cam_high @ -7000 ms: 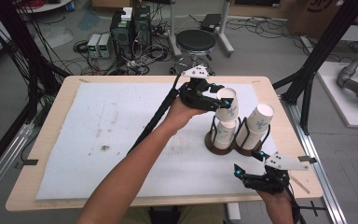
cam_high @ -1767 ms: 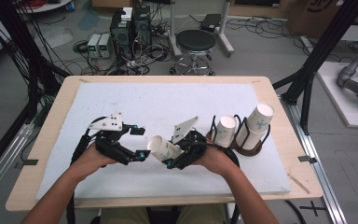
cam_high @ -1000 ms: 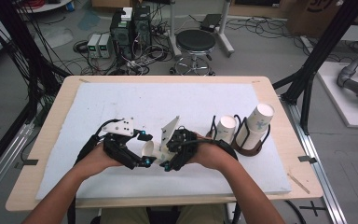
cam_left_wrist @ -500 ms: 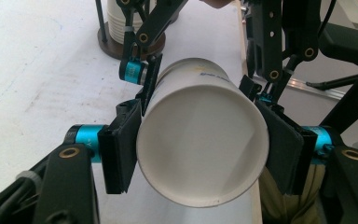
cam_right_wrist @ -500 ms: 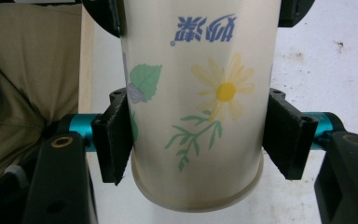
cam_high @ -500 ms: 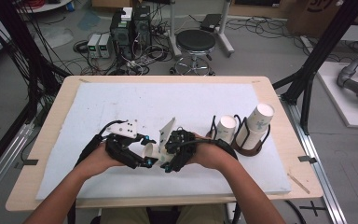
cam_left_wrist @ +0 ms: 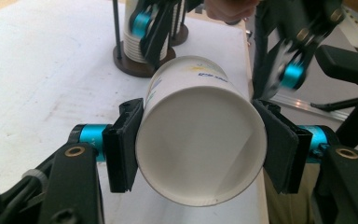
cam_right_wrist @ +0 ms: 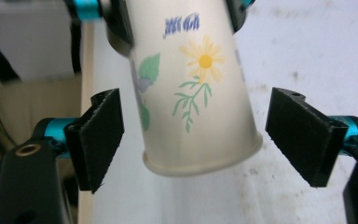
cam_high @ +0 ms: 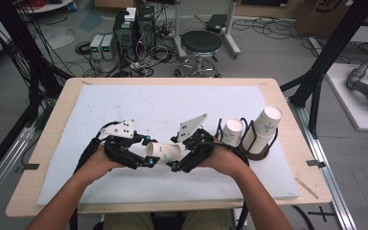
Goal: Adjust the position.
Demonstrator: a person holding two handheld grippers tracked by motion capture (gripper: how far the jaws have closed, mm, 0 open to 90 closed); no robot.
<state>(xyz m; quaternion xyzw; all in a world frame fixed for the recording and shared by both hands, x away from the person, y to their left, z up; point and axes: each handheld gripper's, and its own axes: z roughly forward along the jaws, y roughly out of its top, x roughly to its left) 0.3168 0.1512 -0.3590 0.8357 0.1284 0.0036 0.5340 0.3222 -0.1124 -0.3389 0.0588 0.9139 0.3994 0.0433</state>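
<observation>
Cup racks (cam_high: 249, 143) just beside right tongs (cam_high: 182, 160)

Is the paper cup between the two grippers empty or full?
Empty: the left gripper view looks into the paper cup's open mouth and shows only bare white inside.

In the right gripper view, the paper cup (cam_right_wrist: 191, 93) ran off the top edge, its open mouth cut away, and its blue lettering was too blurred to read. In the left gripper view, the far claw (cam_left_wrist: 223, 51) was smeared, and the cup stacks (cam_left_wrist: 135, 42) behind it were cropped at the top.
</observation>
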